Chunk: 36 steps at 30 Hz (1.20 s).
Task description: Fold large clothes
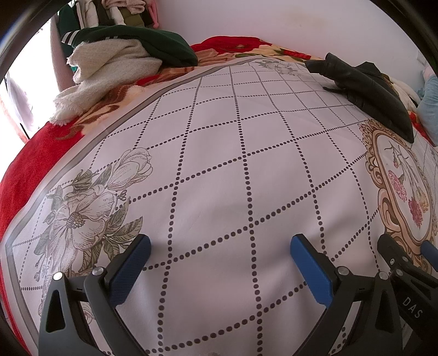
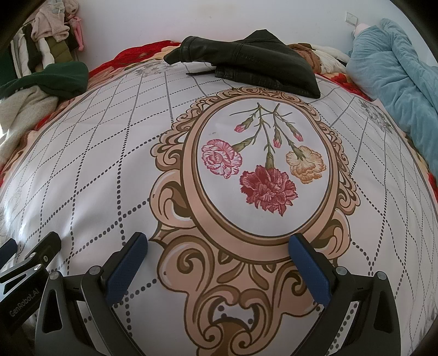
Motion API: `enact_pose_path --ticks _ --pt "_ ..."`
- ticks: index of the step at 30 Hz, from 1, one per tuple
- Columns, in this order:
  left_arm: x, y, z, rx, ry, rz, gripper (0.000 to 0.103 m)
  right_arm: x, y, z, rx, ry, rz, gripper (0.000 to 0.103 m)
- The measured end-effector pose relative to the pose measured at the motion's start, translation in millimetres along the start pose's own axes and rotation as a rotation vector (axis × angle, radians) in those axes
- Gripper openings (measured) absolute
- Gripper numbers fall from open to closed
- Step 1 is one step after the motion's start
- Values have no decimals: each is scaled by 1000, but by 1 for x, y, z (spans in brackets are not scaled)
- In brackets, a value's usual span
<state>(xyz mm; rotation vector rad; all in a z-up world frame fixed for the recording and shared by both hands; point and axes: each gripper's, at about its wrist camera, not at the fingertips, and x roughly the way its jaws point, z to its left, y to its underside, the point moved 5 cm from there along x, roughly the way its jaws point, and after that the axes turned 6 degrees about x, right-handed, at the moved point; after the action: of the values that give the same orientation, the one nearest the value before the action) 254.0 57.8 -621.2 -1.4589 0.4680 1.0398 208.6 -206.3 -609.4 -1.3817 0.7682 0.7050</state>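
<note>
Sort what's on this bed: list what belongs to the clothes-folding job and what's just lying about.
For the job:
black leather jacket
left gripper, open
right gripper, open

Lying about:
green and cream clothes heap
light blue blanket
red floral blanket
white dotted-grid sheet

- A home bedroom: a bed fills both views, spread with a white sheet (image 2: 109,153) printed with a dotted grid and a framed flower motif.
- Under it lies a red floral blanket (image 1: 32,164).
- Loose clothes lie about the bed: a black jacket (image 2: 254,63), a green top (image 1: 153,43), a cream throw (image 1: 109,71), a blue quilt (image 2: 394,65).
- More garments hang in the corner (image 2: 49,35) against a plain white wall (image 2: 164,19).
</note>
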Motion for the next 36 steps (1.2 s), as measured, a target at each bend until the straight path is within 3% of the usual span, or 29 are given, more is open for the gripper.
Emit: enact_pose_path --ticks 36 --pt "-1 0 1 3 0 4 103 0 0 0 -2 -1 1 103"
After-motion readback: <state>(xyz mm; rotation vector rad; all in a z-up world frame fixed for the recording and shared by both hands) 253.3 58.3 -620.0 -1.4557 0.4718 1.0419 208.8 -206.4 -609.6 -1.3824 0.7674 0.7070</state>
